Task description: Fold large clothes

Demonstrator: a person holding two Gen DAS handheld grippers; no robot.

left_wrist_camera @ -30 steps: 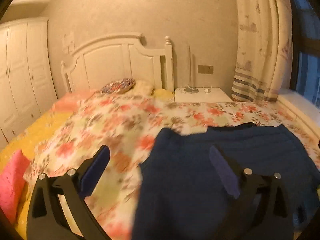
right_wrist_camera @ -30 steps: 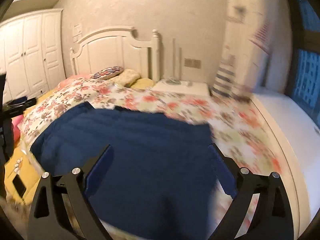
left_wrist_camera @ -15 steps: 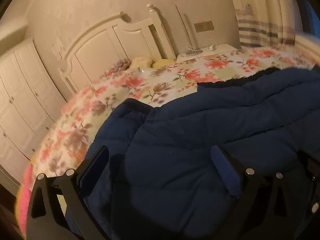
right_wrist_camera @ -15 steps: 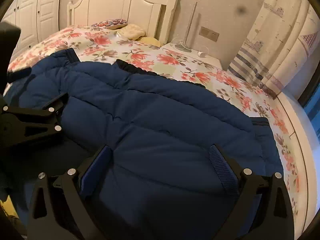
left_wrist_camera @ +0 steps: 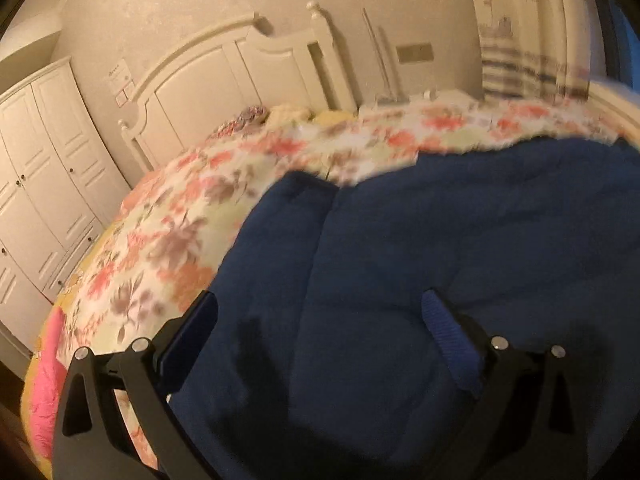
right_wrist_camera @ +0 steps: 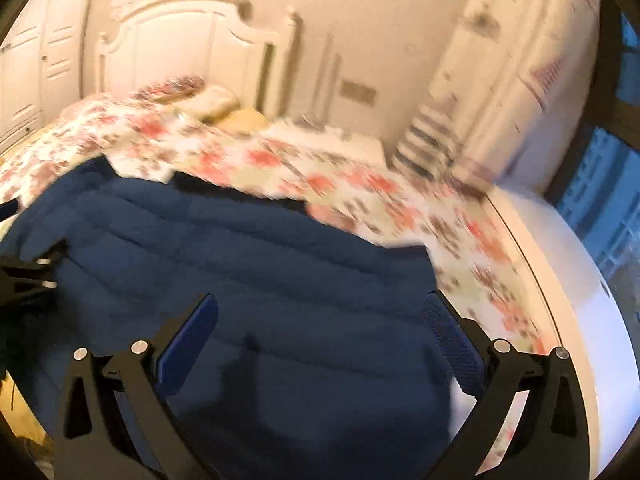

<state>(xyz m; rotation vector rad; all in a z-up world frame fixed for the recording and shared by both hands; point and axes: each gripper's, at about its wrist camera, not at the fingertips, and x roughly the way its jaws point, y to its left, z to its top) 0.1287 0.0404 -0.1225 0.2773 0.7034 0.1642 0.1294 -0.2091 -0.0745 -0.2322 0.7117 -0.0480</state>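
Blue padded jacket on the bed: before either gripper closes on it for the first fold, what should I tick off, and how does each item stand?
1. Left gripper open, nothing held: ok.
2. Right gripper open, nothing held: ok.
3. Blue padded jacket lying spread on the floral bedspread: ok.
4. Both grippers over the jacket, within range of it: ok.
5. Views sharp enough to pick a grasp edge: not ok, both are motion-blurred.
6. Sleeves and hem located: cannot tell; only the upper left corner of the jacket is distinct in the left wrist view.
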